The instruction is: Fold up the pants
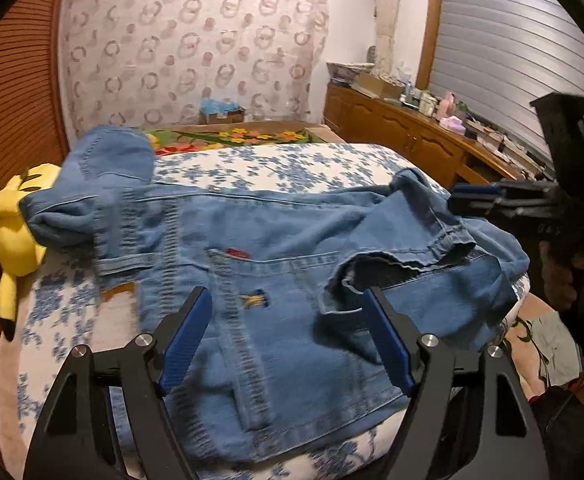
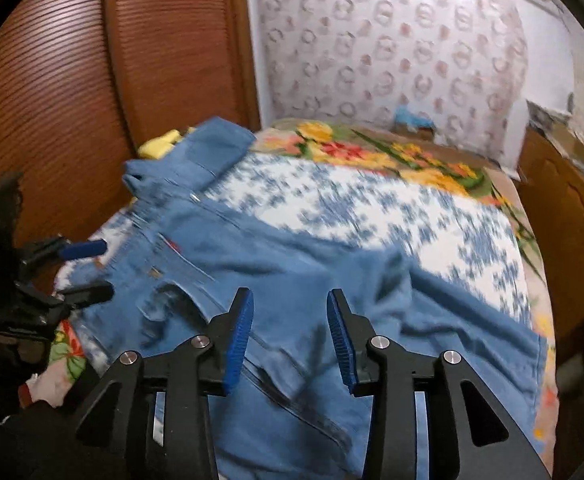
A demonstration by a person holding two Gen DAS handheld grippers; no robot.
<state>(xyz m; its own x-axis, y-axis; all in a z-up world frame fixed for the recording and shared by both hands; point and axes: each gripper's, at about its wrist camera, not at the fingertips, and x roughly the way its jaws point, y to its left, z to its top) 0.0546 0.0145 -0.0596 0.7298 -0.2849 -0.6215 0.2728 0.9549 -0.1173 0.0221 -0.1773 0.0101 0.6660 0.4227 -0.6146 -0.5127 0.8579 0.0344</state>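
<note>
**Jeans lying crumpled across the bed, both grippers hovering empty**

The blue denim pants (image 1: 276,248) are lying across the bed (image 1: 292,168), on its blue-and-white floral cover, with the waistband end toward the yellow plush toy (image 1: 16,236) and one leg doubled back in a loose, rumpled fold near the right edge. They are not yet lying in a tidy fold.

The left gripper (image 1: 288,300) is hanging over the seat of the pants with its blue-padded fingers (image 1: 184,340) standing wide apart and nothing between them. The right gripper (image 2: 290,300) is hovering over the leg fabric, its fingers partly apart and gripping nothing; no cloth is sitting between the pads.

Denim like this is likely handling as a heavyish, soft but fairly stiff cloth: it is probably draping slowly, holding creases, and not slipping much in ribbed pads. The thick seams, the hem (image 1: 443,240) of the turned-back leg and the waistband (image 1: 132,240) are looking like the surest places to pinch, since a single flat layer may be hard to lift off the cover.

Motion blur is smearing much of the right wrist view, so stitching there is hard to read. The near edge of the pants is being hidden behind the gripper bodies, and the far leg's end is bunched and unclear.
</note>
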